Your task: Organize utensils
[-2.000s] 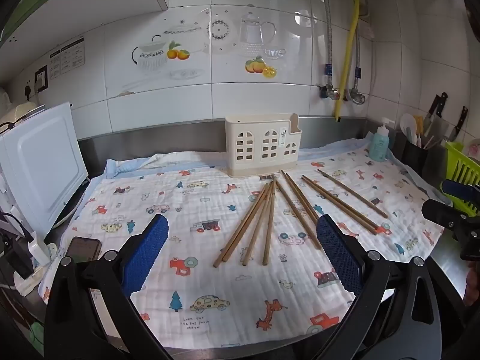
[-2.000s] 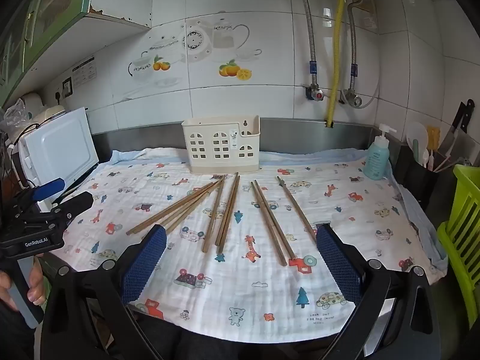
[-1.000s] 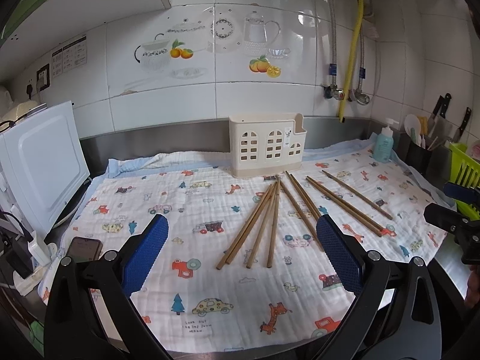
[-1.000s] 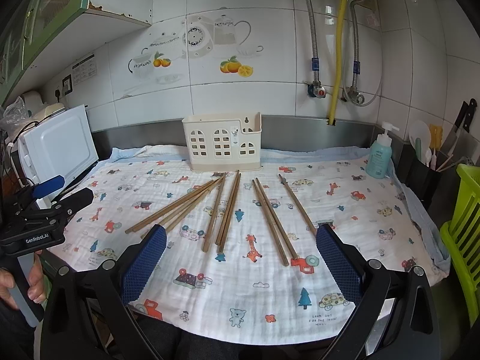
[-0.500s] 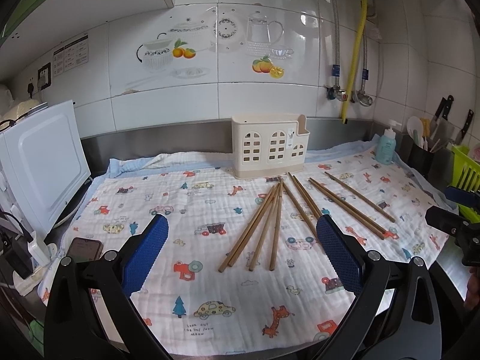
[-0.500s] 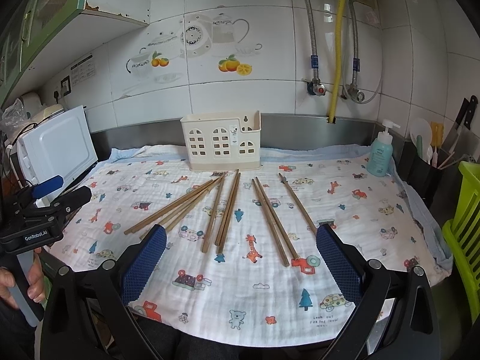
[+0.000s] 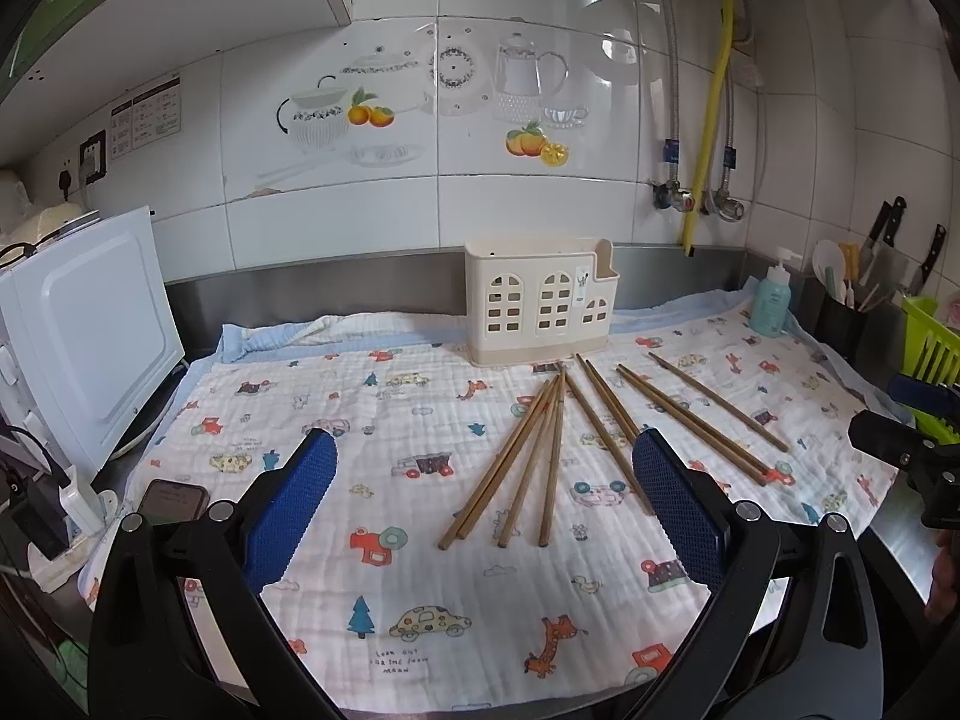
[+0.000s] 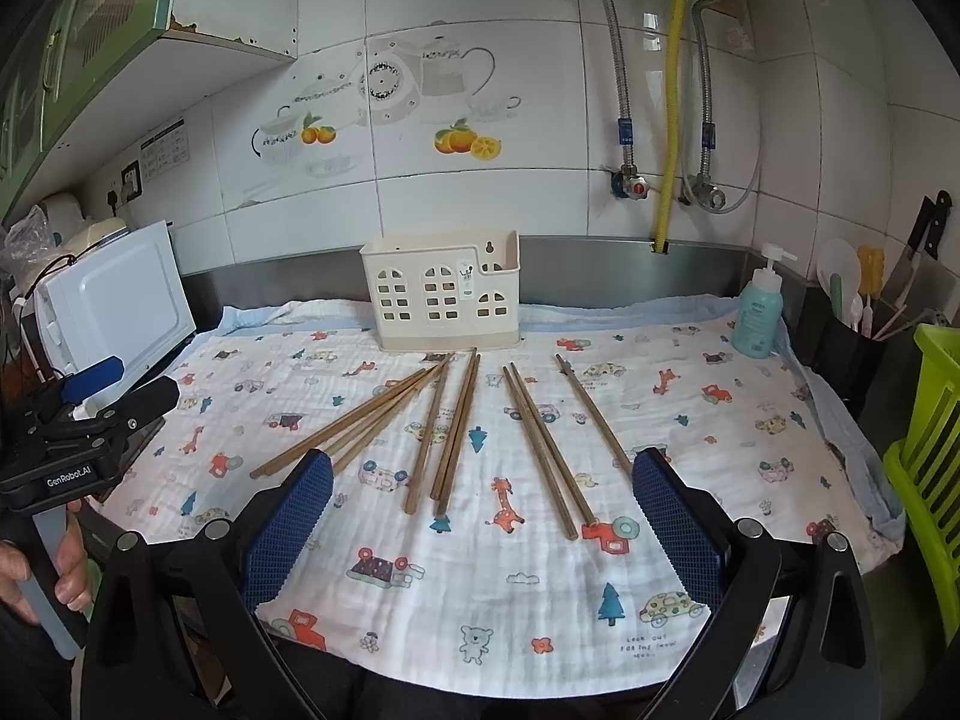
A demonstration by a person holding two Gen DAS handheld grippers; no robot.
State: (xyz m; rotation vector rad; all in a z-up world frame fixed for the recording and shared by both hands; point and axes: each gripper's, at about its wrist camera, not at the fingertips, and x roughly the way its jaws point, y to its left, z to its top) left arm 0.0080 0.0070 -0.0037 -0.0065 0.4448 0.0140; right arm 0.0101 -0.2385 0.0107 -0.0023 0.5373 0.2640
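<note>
a printed cloth (image 8: 480, 600) covered the counter under white wall tiles. the chopsticks (image 8: 456, 426) lay loose just before the cream holder (image 8: 441, 300); soap bottle (image 8: 757, 318) to its right. left gripper (image 7: 480, 510) and right gripper (image 8: 480, 516) were both spread wide, holding nothing.

Steel counter (image 8: 630, 264) under printed cloth (image 8: 480, 570); chopsticks (image 8: 456, 420), cream holder (image 8: 444, 300), soap bottle (image 8: 757, 324) on cloth

A home kitchen is shown. White wall tiles (image 8: 480, 216) printed with teapots and fruit are seen behind a steel-backed bench (image 8: 600, 258), water valves (image 8: 630, 186) and hoses are mounted on the wall, and a soap bottle (image 8: 757, 324), knives (image 8: 924, 240) and a microwave (image 8: 114, 306) are kept alongside.
</note>
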